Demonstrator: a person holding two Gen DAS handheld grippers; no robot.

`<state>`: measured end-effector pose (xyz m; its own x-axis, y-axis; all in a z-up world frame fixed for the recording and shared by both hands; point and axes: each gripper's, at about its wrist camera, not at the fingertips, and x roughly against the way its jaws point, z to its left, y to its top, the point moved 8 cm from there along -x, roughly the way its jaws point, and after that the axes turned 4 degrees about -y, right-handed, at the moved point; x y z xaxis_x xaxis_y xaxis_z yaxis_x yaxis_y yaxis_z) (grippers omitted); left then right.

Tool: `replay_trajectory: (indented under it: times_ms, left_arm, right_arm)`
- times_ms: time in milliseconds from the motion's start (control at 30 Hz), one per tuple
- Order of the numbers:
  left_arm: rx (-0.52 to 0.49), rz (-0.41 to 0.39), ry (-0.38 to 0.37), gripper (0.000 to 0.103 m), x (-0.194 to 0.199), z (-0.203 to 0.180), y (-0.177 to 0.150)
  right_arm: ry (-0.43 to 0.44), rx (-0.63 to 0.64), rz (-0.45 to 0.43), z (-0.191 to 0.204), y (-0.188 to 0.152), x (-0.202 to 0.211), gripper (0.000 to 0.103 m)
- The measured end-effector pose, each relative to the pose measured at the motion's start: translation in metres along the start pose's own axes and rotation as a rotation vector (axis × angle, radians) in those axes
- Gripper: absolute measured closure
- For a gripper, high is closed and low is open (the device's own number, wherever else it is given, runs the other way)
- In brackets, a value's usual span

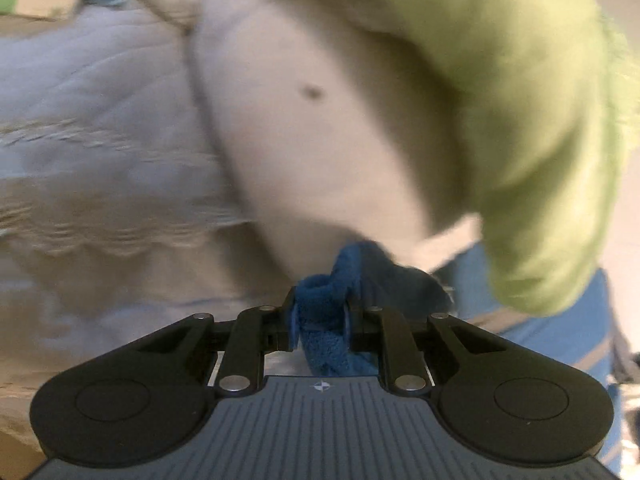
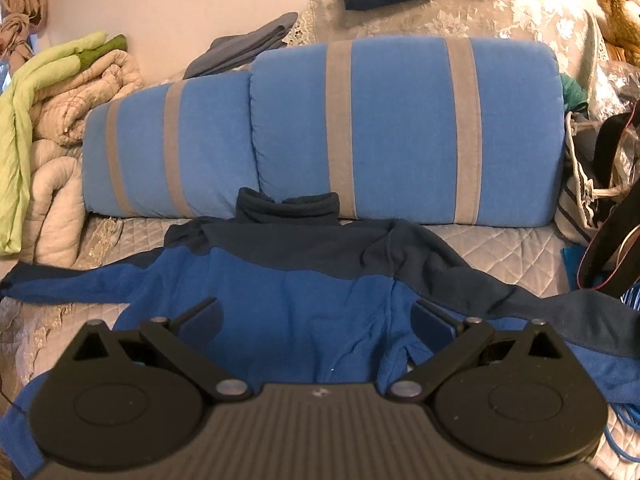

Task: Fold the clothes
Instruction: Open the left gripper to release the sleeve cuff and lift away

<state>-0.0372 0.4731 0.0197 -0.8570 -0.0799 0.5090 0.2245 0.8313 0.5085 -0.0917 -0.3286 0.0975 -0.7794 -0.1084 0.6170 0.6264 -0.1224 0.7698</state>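
One fleece [image 2: 304,280] cuff pinched in L gripper [image 1: 320,316].

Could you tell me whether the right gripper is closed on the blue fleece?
No, the right gripper stands wide open above the blue fleece, its fingers apart and pinching no fabric.

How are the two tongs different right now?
The left tongs are squeezed shut on a bunch of the blue fleece; the right tongs stand wide open, pinching nothing. The left view is blurry and faces a green blanket; the right view is sharp and faces the fleece spread flat. Both are black, two-fingered tongs.
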Motion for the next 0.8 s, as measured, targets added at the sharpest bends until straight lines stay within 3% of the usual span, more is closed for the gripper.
replay_trajectory:
  times_ms: [200, 433, 533, 600, 667, 800]
  left_arm:
    - [0.031, -0.017, 0.074, 0.084, 0.006, 0.044, -0.01]
    - [0.02, -0.063, 0.051, 0.083, -0.002, 0.05, -0.005]
    - [0.007, -0.031, 0.047, 0.073, -0.004, 0.041, -0.007]
    - [-0.027, -0.002, 0.073, 0.046, 0.0, 0.034, -0.01]
    - [-0.087, -0.001, 0.088, 0.032, 0.009, 0.022, -0.013]
    - [-0.156, 0.007, 0.041, 0.025, 0.027, -0.01, -0.023]
  right_arm:
    - [-0.01, -0.029, 0.01, -0.008, -0.005, 0.002, 0.0]
    - [-0.029, -0.049, 0.007, -0.022, -0.01, 0.013, 0.0]
    - [-0.027, -0.051, 0.009, -0.027, -0.013, 0.018, 0.0]
    - [-0.025, -0.047, 0.011, -0.028, -0.015, 0.019, 0.0]
    - [-0.022, -0.044, 0.012, -0.028, -0.016, 0.02, 0.0]
    - [-0.004, -0.048, 0.021, -0.022, -0.018, 0.015, 0.0]
